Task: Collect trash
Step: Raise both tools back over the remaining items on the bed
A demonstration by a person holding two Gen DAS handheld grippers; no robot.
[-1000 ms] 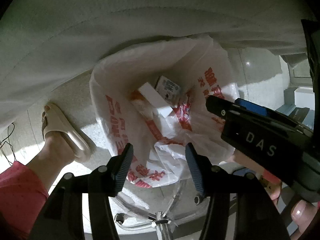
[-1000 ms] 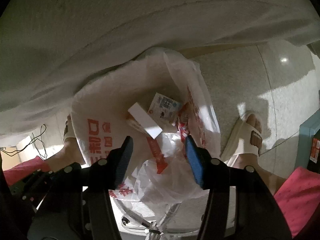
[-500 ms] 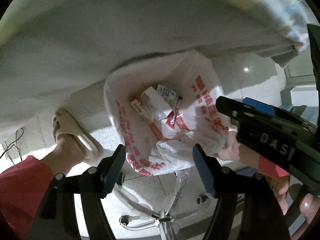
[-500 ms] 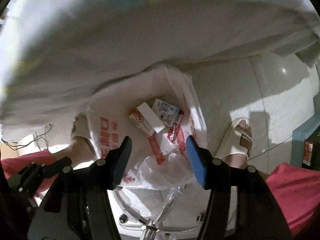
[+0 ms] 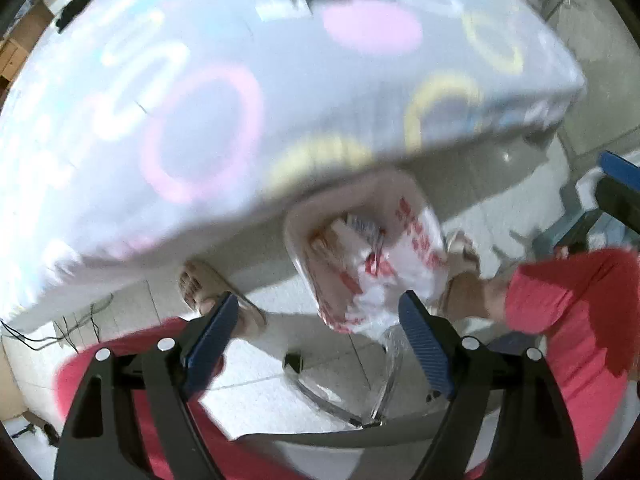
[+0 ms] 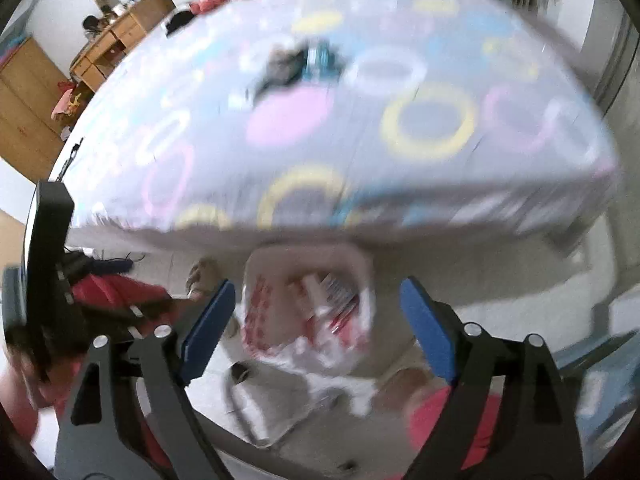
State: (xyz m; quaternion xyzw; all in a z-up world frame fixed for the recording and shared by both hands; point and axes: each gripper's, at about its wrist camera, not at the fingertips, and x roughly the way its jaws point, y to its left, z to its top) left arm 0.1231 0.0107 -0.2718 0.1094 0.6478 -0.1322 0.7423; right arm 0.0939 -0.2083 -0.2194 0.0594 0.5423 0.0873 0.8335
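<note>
Ring-patterned tablecloth (image 6: 400, 128) over table; pale tiled floor (image 5: 256, 364); wooden cabinets (image 6: 28, 108) behind.

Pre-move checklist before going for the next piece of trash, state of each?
1. Left gripper empty: ok, jaws have just been opening, nothing between them.
2. Right gripper empty: ok, jaws have just been opening, nothing gripped.
3. White plastic bag with red print mouth open: ok.
4. Small cartons inside bag: ok.
5. Next trash on the ring-patterned tablecloth: cannot tell, the dark and teal items are blurred.
6. Views sharp: not ok.
</note>
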